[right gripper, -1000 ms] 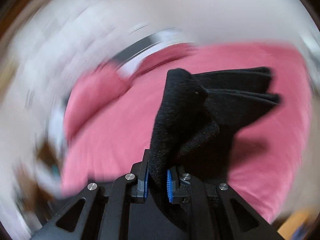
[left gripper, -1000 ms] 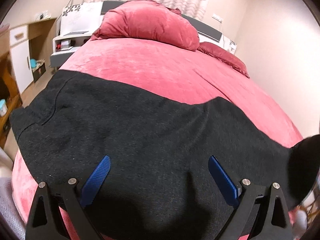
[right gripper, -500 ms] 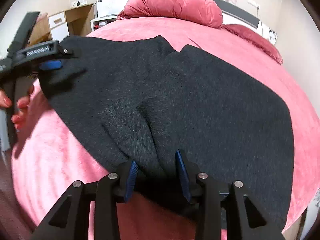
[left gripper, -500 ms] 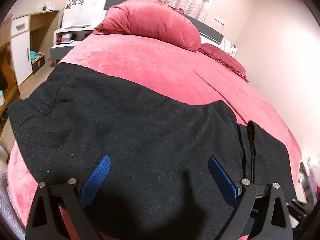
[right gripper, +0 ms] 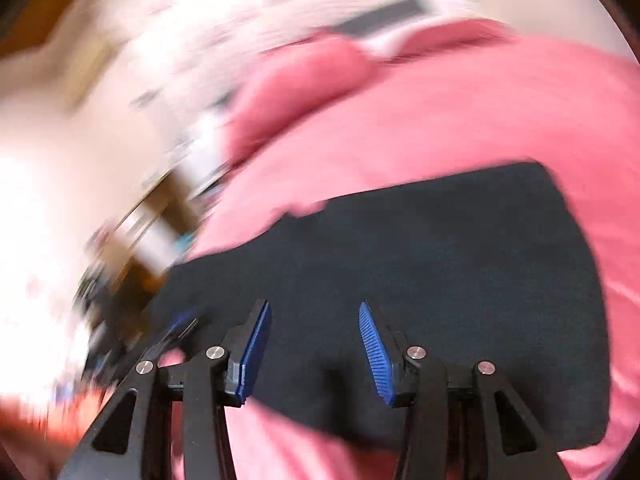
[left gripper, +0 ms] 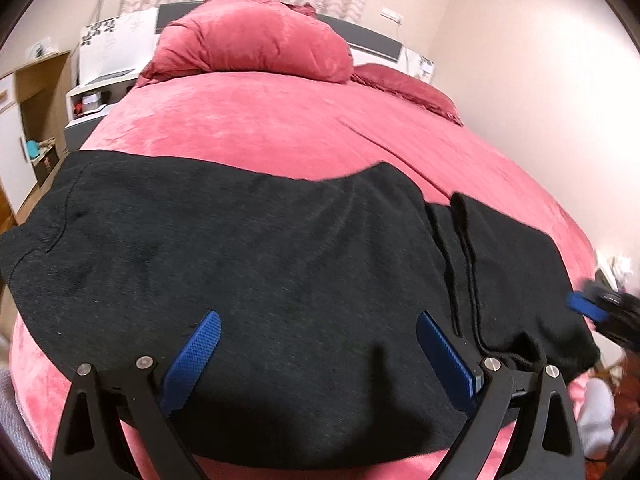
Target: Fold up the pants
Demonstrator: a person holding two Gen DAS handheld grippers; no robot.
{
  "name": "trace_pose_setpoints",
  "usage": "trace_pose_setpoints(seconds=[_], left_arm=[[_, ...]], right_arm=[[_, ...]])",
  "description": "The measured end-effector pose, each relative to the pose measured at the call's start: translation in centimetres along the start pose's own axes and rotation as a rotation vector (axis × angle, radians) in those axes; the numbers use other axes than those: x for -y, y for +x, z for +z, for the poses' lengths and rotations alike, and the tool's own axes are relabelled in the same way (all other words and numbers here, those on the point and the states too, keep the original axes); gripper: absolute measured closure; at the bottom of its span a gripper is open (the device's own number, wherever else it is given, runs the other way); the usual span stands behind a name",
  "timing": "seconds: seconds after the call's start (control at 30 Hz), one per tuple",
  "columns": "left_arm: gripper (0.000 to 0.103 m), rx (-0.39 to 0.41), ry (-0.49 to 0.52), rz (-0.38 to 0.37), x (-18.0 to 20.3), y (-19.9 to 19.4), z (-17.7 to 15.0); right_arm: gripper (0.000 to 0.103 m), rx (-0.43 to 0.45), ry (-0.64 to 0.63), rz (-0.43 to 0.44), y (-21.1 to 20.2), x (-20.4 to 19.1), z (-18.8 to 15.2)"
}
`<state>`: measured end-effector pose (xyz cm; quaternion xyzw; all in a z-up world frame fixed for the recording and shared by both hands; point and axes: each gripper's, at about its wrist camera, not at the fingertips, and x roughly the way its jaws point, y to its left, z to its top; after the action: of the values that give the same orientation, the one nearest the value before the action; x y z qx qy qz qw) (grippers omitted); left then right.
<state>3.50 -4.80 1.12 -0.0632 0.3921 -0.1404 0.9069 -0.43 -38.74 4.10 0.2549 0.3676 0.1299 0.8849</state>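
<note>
Lying flat on plush pink bed (left gripper: 280, 136): black knit pants (left gripper: 248, 248), one end folded over, edges ridged | left claw (left gripper: 318, 344) wide, empty above cloth | right claw (right gripper: 314, 344) opening, nothing between pads | left view sharp, shows velvety pillow (left gripper: 256, 48); right view motion-blurred.

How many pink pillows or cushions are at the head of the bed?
2: a big puffy pillow at the centre of the headboard, and a flatter, darker one lying to its right near the wall. Others may be hidden behind.
</note>
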Motion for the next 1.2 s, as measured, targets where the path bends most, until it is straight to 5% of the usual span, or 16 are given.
trace_pose_setpoints(seconds=[0.1,0.2,0.27,0.37,0.5,0.63,1.0,1.03,1.1,1.2], left_arm=[[0.004,-0.034,0.021,-0.011,1.1,0.1,-0.2],[0.004,-0.049,0.036,-0.019,2.3,-0.1,-0.1],[0.004,-0.042,0.048,-0.03,3.2,-0.3,-0.1],[0.004,-0.04,0.06,-0.045,4.5,-0.1,0.3],[0.004,-0.087,0.079,-0.09,7.0,1.6,0.7],[0.004,-0.146,0.208,-0.075,10.3,4.0,0.0],[0.001,-0.142,0.305,-0.023,10.9,5.1,-1.9],[0.001,-0.139,0.305,-0.022,10.9,5.1,-2.1],[0.0,-0.127,0.312,-0.02,10.9,4.9,-2.4],[0.0,-0.114,0.317,-0.029,10.5,4.6,-3.0]], right_arm=[[0.073,-0.107,0.087,-0.124,4.0,1.5,-0.2],[0.073,-0.2,-0.098,-0.139,7.3,-2.5,-3.0],[0.078,-0.166,-0.291,-0.147,7.8,-6.8,-5.5],[0.083,-0.125,-0.406,-0.153,8.1,-9.1,-6.9],[0.083,-0.132,-0.252,-0.039,6.7,-6.9,-6.2],[0.076,-0.114,-0.094,0.061,4.8,-4.0,-5.6],[0.065,0.106,0.06,-0.112,-0.6,0.5,-2.9],[0.061,0.122,0.082,-0.122,-0.8,1.1,-2.4],[0.037,0.177,0.167,-0.164,-2.2,3.4,-1.2],[0.033,0.24,0.317,-0.197,-3.8,7.6,0.2]])
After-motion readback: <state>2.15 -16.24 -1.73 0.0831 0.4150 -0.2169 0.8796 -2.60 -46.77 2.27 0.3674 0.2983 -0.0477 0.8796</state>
